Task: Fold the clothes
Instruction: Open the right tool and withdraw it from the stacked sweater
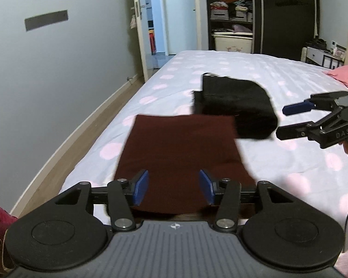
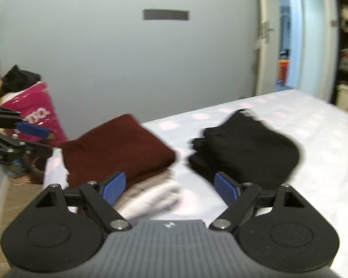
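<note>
Dim, cool indoor light, brighter through the doorway [image 1: 155, 23]; strong fisheye bending at edges, motion blur smearing the folded clothes [image 2: 243, 148].

The bed [image 1: 243, 62] lies bare over its far half, up to the far edge by the wardrobe [image 1: 232, 11], so there is free passage there. Near the left edge the folded maroon cloth [image 1: 181, 148] and the black pile [image 1: 236, 106] sit close, with only a narrow strip of sheet between them. Right of both, the sheet is clear to the pink pillow [image 1: 343, 75]. A pink bag [image 2: 37, 113] stands off the near left corner
</note>
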{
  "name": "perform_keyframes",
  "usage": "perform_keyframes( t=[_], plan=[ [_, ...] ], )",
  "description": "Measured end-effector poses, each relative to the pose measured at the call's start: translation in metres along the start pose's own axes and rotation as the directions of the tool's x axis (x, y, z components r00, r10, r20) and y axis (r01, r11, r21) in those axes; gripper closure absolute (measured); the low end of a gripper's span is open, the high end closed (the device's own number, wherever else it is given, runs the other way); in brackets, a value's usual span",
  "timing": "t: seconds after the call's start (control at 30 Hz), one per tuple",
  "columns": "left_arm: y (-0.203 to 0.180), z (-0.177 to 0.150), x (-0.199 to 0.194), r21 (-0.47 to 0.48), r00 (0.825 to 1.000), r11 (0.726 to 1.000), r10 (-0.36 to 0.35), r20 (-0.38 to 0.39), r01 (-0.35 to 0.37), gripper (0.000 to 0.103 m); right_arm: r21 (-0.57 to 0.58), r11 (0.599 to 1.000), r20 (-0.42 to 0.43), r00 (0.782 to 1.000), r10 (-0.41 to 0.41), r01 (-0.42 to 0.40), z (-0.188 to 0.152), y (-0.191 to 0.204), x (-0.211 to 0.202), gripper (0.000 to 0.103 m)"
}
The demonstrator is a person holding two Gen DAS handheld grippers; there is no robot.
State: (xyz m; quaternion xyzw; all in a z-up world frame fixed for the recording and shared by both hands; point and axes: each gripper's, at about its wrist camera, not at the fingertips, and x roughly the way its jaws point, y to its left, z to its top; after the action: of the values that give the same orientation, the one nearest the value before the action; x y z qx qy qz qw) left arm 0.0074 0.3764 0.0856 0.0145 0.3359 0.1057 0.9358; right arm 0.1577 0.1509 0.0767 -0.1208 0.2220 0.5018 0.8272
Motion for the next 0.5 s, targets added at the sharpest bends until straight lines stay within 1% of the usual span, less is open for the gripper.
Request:
perform_keyframes(
  t=[0.1, 0.23, 0.3, 0.43, 0.5],
  plan=[
    [-0.042, 0.014, -0.015, 0.027, 1.0, 0.999, -0.02, 0.018, 0.019, 0.054, 0.015, 0.998, 0.038, 0.997, -0.069, 0.069, -0.007, -0.022, -0.054, 0.018],
    [-0.1, 0.035, -0.035, 0.098, 0.994, 0.994, -0.065, 0.086, 0.057, 0.047, 0.045, 0.985, 0.086, 0.982, -0.169, 0.165, -0.023, -0.049, -0.134, 0.016],
    [-0.132, 0.047, -0.045, 0.141, 0.99, 0.987, -0.092, 0.109, 0.076, 0.046, 0.072, 0.973, 0.101, 0.969, -0.226, 0.219, -0.035, -0.062, -0.175, 0.016],
    [-0.199, 0.075, -0.063, 0.225, 0.979, 0.967, -0.154, 0.131, 0.122, 0.046, 0.113, 0.941, 0.086, 0.941, -0.328, 0.318, -0.068, -0.079, -0.241, 0.016],
    [-0.232, 0.089, -0.071, 0.272, 0.973, 0.952, -0.186, 0.137, 0.144, 0.045, 0.135, 0.917, 0.09, 0.917, -0.388, 0.374, -0.089, -0.082, -0.273, 0.016]
  ],
)
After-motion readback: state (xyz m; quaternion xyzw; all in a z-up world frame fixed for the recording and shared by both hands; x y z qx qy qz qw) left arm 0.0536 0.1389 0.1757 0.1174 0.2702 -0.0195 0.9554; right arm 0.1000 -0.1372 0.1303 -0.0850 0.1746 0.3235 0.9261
